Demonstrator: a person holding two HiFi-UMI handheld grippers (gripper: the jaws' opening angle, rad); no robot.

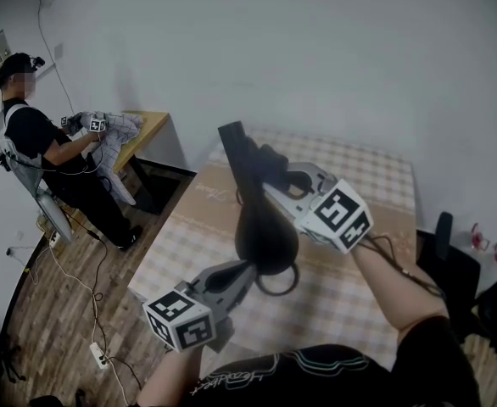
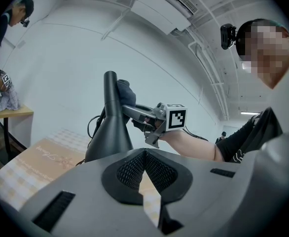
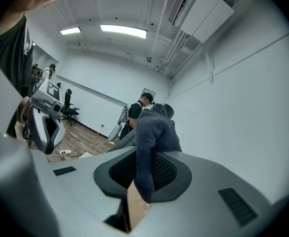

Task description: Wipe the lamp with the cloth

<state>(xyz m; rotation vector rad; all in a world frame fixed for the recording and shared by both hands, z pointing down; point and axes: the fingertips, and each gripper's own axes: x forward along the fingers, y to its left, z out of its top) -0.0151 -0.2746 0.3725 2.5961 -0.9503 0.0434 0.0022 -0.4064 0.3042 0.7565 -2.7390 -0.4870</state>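
- big table (image 1: 363,176) with a beige-and-white checked cover, pushed up near the plain white wall (image 1: 316,49)
- another person (image 1: 32,138) off to the left, black top and dark cap, standing at a small wooden side table (image 1: 153,124)
- they've got a pale checked garment (image 1: 120,136) in their hands, and it hangs down over the edge of that side table
- wood plank floor (image 1: 53,303) with loose cables running across it, plus a white power strip (image 1: 100,356)
- black office chair (image 1: 450,265) just off the big table's right side
- long ceiling light (image 3: 124,31), switched on
- white boxy unit (image 2: 157,6) mounted up under the ceiling, pipes running next to it
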